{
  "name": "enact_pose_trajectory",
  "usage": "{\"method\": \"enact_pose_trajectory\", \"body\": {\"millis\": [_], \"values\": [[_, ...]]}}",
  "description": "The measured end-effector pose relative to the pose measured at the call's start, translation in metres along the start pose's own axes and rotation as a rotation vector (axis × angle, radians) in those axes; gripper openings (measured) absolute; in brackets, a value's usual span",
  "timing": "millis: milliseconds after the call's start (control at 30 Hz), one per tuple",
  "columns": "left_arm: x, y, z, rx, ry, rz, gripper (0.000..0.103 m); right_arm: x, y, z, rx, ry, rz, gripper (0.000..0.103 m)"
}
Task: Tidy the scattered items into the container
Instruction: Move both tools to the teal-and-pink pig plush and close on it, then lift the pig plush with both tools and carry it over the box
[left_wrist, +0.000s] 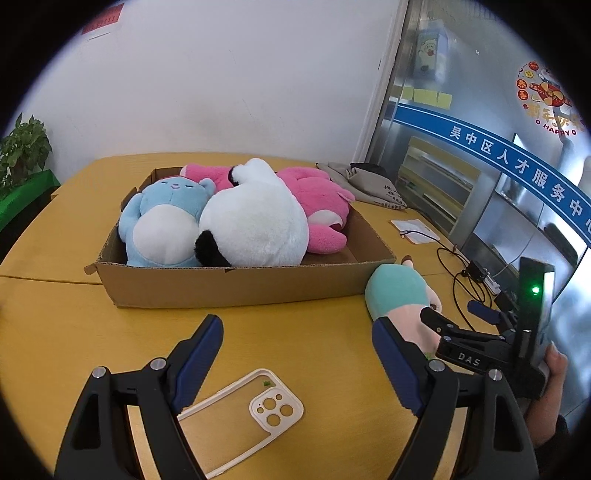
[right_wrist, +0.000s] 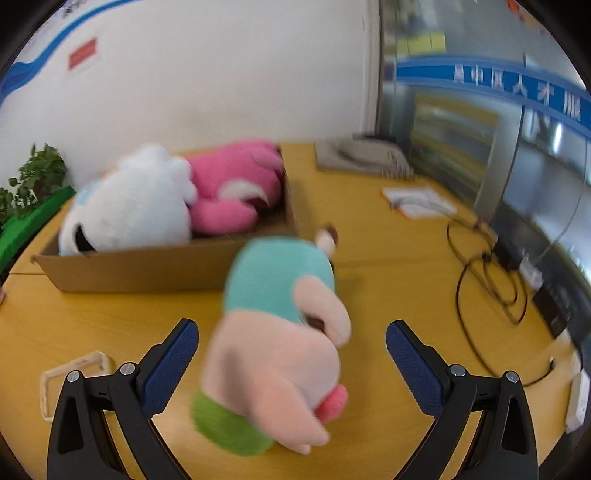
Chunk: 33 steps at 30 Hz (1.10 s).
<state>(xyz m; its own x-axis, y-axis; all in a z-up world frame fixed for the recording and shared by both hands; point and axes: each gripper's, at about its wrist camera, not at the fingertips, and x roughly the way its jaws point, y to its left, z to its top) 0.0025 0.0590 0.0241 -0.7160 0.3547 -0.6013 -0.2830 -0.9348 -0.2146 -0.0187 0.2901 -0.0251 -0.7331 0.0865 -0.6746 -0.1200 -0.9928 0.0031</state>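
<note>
**Both grippers open, one plush doll left outside the box**

Landmark: cardboard box (left_wrist: 236, 284) on the yellow table (left_wrist: 55, 332).

- In the box: blue plush (left_wrist: 162, 225) at its left end, white plush (left_wrist: 255, 221) in the middle, pink plush (left_wrist: 317, 206) toward the back right. White one leans on both neighbours.
- Teal-and-peach plush doll (right_wrist: 273, 332) lies on the table just off the box's front right corner, outside it. Green end points toward the right wrist camera; that view is motion-blurred.
- Right gripper (right_wrist: 291, 365): jaws spread wide, doll sits between them, pads not pressing on it. A person's hand (left_wrist: 554, 365) holds this tool.
- Left gripper (left_wrist: 295, 354): jaws wide apart, nothing between them, over bare table in front of the box.
- Clear phone case (left_wrist: 240, 417) flat on the table in front of the box, under the left gripper.
- Grey cloth bag (left_wrist: 369, 181) behind the box's right end; black cables (left_wrist: 458, 280) farther right.
</note>
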Motion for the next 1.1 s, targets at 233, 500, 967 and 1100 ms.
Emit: {"method": "enact_pose_trajectory", "body": {"millis": [233, 500, 967, 1100], "values": [[0.011, 0.005, -0.006, -0.017, 0.059, -0.007, 0.083, 0.04, 0.014, -0.033, 0.017, 0.117, 0.211, 0.093], [0.037, 0.011, -0.01, -0.103, 0.141, -0.122, 0.083, 0.001, 0.048, -0.068, -0.146, 0.107, 0.298, 0.087], [0.09, 0.017, -0.034, -0.236, 0.298, -0.343, 0.083, -0.022, 0.076, -0.102, -0.139, 0.145, 0.522, 0.088], [0.092, 0.02, -0.033, -0.233, 0.322, -0.349, 0.075, -0.022, 0.079, -0.101, -0.158, 0.134, 0.512, 0.088]]}}
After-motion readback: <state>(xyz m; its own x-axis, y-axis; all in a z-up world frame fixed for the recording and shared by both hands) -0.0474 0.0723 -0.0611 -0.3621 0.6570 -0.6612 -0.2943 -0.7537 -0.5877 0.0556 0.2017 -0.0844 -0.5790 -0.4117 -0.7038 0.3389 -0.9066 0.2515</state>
